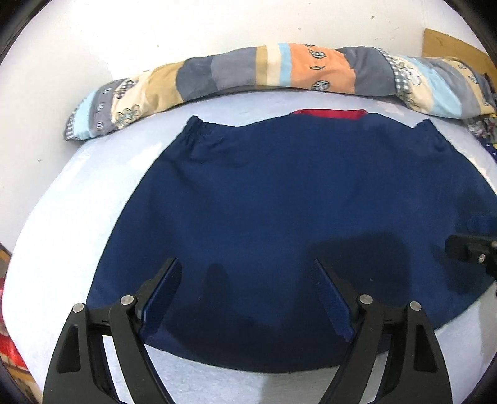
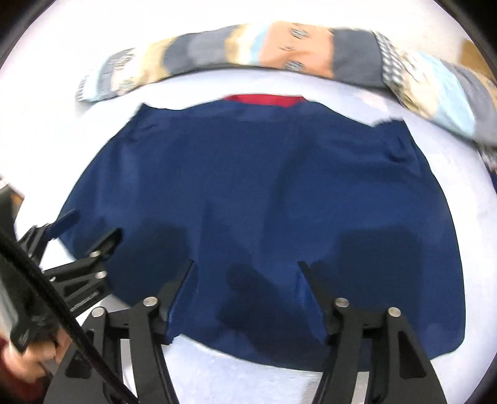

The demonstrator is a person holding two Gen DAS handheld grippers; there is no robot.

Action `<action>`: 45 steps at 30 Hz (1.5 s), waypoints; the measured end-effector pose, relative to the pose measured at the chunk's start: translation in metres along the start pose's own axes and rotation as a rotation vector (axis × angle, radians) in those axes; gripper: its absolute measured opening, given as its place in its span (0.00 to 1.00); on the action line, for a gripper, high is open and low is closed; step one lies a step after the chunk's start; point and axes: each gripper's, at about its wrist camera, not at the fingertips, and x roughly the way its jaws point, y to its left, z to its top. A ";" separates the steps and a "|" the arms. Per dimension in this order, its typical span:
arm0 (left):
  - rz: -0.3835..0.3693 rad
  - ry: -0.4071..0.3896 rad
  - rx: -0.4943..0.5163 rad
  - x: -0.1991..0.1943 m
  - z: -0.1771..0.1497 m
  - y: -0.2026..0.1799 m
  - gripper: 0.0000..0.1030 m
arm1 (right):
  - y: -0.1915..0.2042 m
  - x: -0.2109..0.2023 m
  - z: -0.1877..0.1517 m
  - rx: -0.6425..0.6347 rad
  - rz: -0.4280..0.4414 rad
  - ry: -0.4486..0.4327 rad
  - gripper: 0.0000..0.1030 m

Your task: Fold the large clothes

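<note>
1. Garment under test: a large navy-blue fabric piece of clothing [image 1: 279,192] is laid flat on a pale lavender-white bed sheet [image 1: 77,192]. Gathered, elasticated corners are seen at its far left and far right. A red strip of fabric [image 1: 327,113] is exposed at the middle of its far edge.

2. A long patchwork bolster in grey, tan, orange and light-blue panels [image 1: 279,68] is placed across the far side of the sheet, beyond the garment and not touching it as far as can be seen. A white wall [image 1: 155,25] is seen behind it.

3. Left gripper [image 1: 247,300]: black two-finger tool with blue pads, held over the near hem of the garment. The jaws are spread wide; no cloth is pinched between them, and shadows are cast onto the fabric beneath.

4. Right gripper [image 2: 245,290]: also held above the near hem, right of the left one. Its jaws are parted, with nothing caught between the pads. The right wrist view is motion-blurred, so contact of the fingertips with the cloth cannot be determined.

5. In the right wrist view, the left gripper is seen at the garment's near-left edge, with a person's hand [image 2: 28,357] on its handle.
</note>
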 end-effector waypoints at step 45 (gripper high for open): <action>-0.053 -0.120 -0.106 -0.045 0.031 0.026 0.81 | 0.006 0.059 0.012 0.017 0.045 0.069 0.70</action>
